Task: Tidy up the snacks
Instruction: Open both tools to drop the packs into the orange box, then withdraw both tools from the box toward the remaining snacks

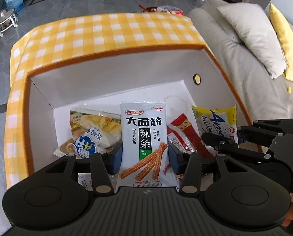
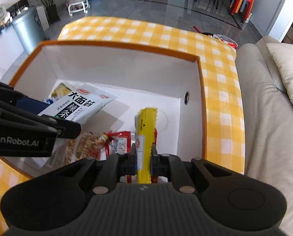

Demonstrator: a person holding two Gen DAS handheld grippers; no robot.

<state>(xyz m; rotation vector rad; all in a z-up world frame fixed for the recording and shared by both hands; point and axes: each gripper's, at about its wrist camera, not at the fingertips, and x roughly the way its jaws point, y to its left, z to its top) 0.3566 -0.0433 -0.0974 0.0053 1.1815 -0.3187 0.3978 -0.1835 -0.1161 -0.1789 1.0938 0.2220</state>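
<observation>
My left gripper (image 1: 144, 155) is shut on a white spicy-strip packet (image 1: 143, 137) and holds it over the white box with an orange rim (image 1: 115, 56). My right gripper (image 2: 143, 157) is shut on a yellow and white wafer packet (image 2: 145, 129), held edge-on inside the same box (image 2: 122, 46). The wafer packet shows in the left wrist view (image 1: 217, 122) with the right gripper on it. The white packet shows in the right wrist view (image 2: 81, 104). A chip bag (image 1: 91, 131) and a red snack packet (image 1: 185, 135) lie on the box floor.
The box sits on a yellow checked tablecloth (image 1: 107, 33). A beige sofa (image 1: 244, 74) with cushions stands to the right. A granola-like bag (image 2: 83, 147) and red packet (image 2: 118, 143) lie near the box front. A metal bin (image 2: 28, 31) stands far left.
</observation>
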